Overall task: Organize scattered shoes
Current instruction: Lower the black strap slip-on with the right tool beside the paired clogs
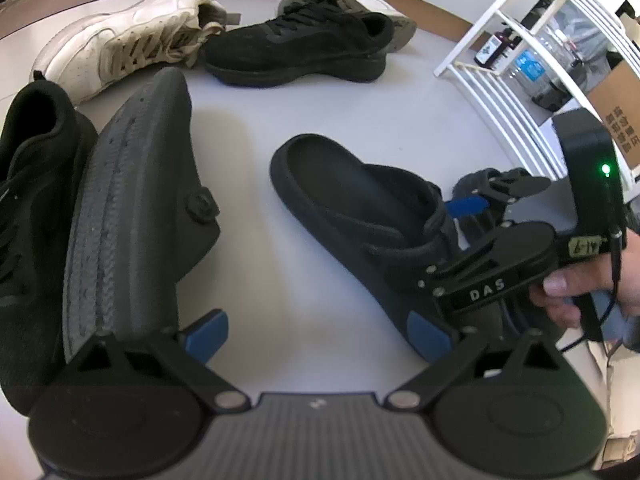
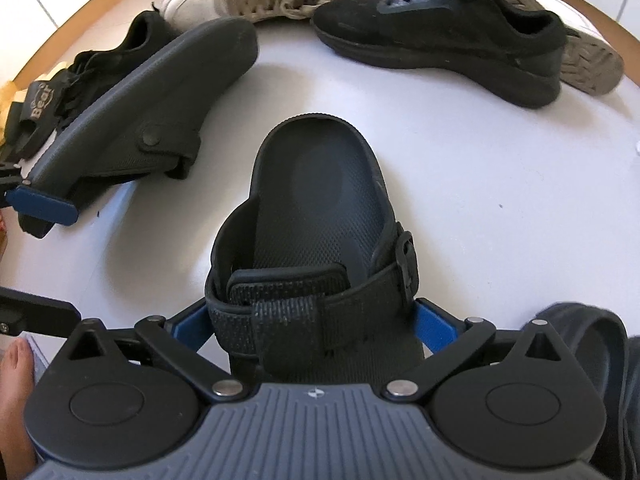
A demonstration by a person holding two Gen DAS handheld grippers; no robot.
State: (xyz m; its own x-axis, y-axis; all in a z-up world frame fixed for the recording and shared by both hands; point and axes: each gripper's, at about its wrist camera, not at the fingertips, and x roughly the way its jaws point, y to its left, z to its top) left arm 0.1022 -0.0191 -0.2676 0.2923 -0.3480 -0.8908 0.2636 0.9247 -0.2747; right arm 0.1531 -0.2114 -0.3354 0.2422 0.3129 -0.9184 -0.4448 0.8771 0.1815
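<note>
A dark strapped sandal stands upright on the white floor. My right gripper straddles its strap end with both blue pads beside the sides and the jaws wide open. The left wrist view shows that same sandal with the right gripper over it, held by a hand. Its mate lies tipped on its side with the grey sole showing. My left gripper is open between the two sandals, its left pad close to the tipped one.
A white sneaker, a black sneaker and a second white shoe lie at the back. Another black sneaker sits far left. A white rack stands at the right. A further dark sandal lies near the right gripper.
</note>
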